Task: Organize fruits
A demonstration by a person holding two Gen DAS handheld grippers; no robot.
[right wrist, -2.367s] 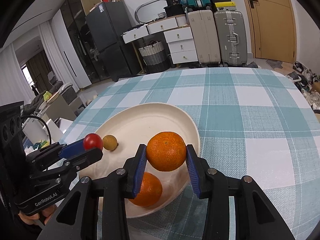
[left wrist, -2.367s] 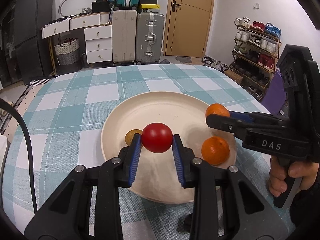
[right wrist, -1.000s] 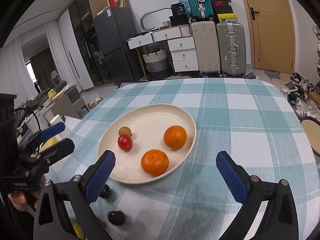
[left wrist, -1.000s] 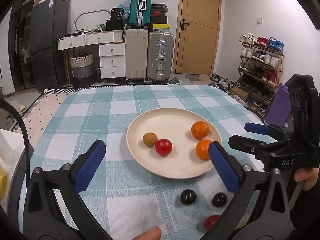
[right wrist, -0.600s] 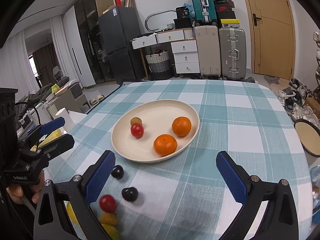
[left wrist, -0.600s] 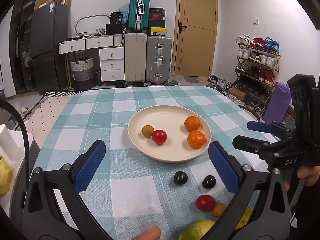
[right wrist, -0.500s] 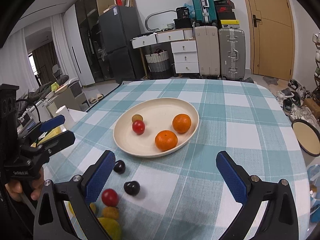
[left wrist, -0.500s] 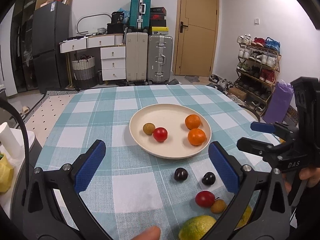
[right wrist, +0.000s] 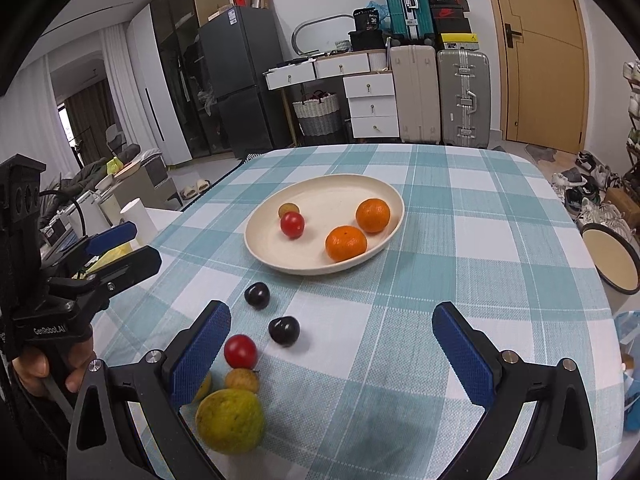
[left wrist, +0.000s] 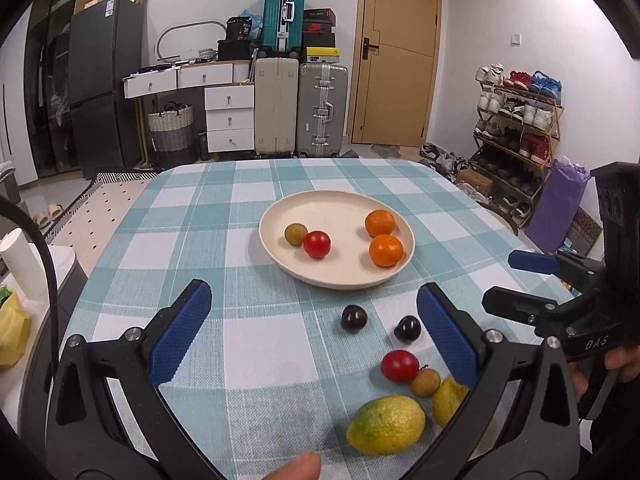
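Note:
A cream plate [left wrist: 340,200] [right wrist: 320,192] on the checked tablecloth holds two oranges [left wrist: 385,250] [right wrist: 346,243], a red tomato [left wrist: 317,244] [right wrist: 292,224] and a small brown fruit [left wrist: 295,234]. On the cloth in front of the plate lie two dark plums [left wrist: 354,319] [right wrist: 257,295], a red tomato [left wrist: 399,366] [right wrist: 240,351], a small brown fruit [left wrist: 425,383], a big yellow-green lemon [left wrist: 385,425] [right wrist: 230,420] and a second lemon [left wrist: 446,400]. My left gripper [left wrist: 314,334] is open and empty above the loose fruits. My right gripper [right wrist: 332,354] is open and empty beside them.
The table's far edge lies beyond the plate. A white cup [right wrist: 138,216] and yellow bag [left wrist: 12,328] stand left of the table. A round stool [right wrist: 610,256] and shoe rack [left wrist: 516,120] are on the right. Suitcases and drawers stand at the back.
Both grippers let go of the tomato and the orange onto the plate, opened wide, and drew back and up. The loose fruits near the front edge came into view.

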